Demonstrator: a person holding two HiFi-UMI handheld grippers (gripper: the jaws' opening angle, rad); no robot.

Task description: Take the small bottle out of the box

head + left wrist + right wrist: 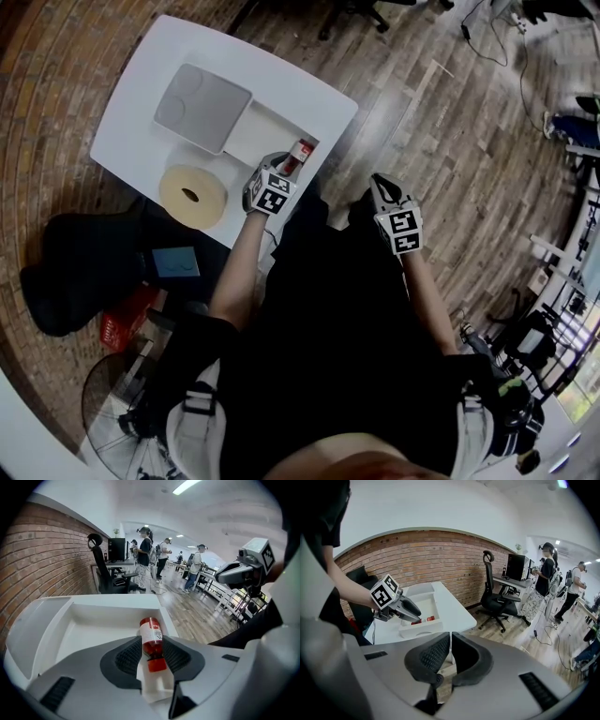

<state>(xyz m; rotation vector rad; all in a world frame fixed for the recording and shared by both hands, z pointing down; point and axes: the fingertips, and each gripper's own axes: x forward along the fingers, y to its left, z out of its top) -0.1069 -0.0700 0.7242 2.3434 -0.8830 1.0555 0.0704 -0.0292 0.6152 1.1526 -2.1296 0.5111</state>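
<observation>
The left gripper point(152, 648) is clamping the small bottle point(151, 631), which is lying lengthwise along its jaws, cap nearest, over the box point(56, 634), while the closed, empty right gripper point(450, 649) is hanging well apart.

Glossy red bottle point(151, 641), paper label point(154, 630); smooth matt white plastic box point(115, 603); smooth white table point(141, 108); wood-plank floor point(431, 122); rough brick wall point(42, 559).

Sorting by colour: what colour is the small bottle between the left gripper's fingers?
Red, with a white label; the small bottle shows best in the left gripper view.
</observation>
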